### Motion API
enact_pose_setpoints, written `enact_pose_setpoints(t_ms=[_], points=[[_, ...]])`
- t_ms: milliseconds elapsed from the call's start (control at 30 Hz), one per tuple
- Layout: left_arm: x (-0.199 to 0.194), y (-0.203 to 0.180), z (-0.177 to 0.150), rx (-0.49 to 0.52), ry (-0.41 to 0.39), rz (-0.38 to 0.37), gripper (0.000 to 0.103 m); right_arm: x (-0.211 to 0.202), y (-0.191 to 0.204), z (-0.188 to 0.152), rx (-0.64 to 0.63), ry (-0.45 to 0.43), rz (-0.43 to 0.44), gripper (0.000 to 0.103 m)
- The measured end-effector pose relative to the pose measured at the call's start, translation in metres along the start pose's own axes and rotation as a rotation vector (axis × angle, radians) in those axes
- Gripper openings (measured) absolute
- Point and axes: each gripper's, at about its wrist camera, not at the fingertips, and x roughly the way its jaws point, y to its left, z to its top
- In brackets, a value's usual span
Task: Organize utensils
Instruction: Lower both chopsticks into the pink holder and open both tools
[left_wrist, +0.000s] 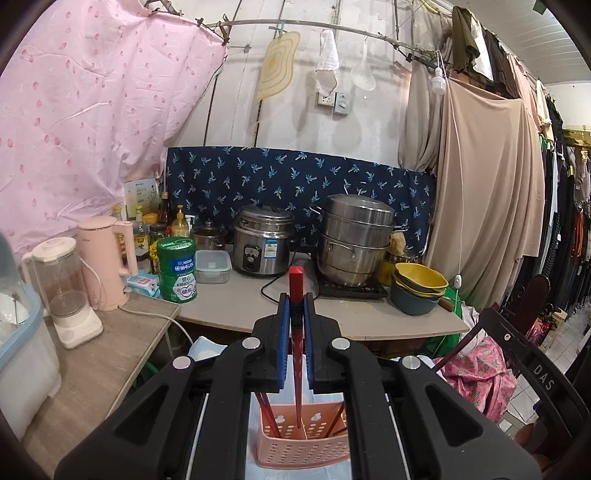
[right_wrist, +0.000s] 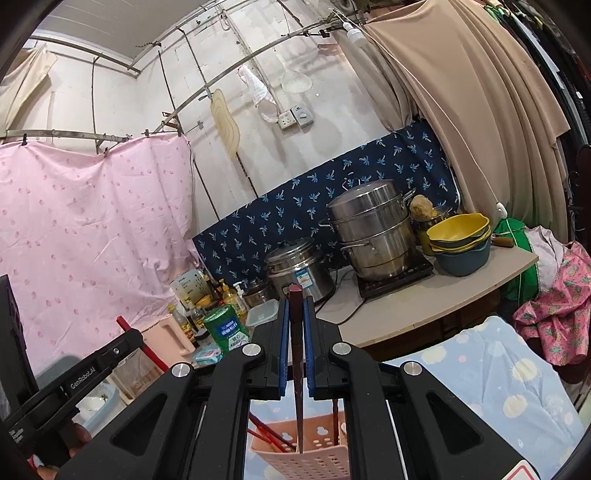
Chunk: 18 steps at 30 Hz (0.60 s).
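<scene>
My left gripper (left_wrist: 295, 314) is shut on a red chopstick (left_wrist: 296, 332) that hangs nearly upright, its tip down inside the pink perforated utensil basket (left_wrist: 306, 448). My right gripper (right_wrist: 295, 317) is shut on a dark maroon chopstick (right_wrist: 297, 369), tip pointing into the same basket (right_wrist: 314, 458). Several red chopsticks (left_wrist: 267, 415) lean in the basket's compartments. The left gripper's black body and its red chopstick (right_wrist: 146, 347) show at the left of the right wrist view. The right gripper's black body (left_wrist: 532, 373) shows at the right of the left wrist view.
The basket stands on a light blue patterned cloth (right_wrist: 498, 373). Behind is a counter (left_wrist: 369, 317) with a rice cooker (left_wrist: 264, 243), a steel steamer pot (left_wrist: 354, 240), stacked bowls (left_wrist: 419, 288), a green tin (left_wrist: 177, 269), a pink kettle (left_wrist: 105, 258) and a blender (left_wrist: 66, 291).
</scene>
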Motion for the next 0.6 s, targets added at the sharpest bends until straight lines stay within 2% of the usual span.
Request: enact_pose_setpoints(t_ms=[167,600], points=[[0.019,0.002,-0.012,0.008,0.038,0.008,0.007,0.027,-0.002,-0.003,-0.013,0.026,-0.018,0.007],[0.058,0.004,-0.046,0.026,0.142,0.030,0.007,0.073,-0.021,-0.055,-0.025,0.180,-0.067,0.007]])
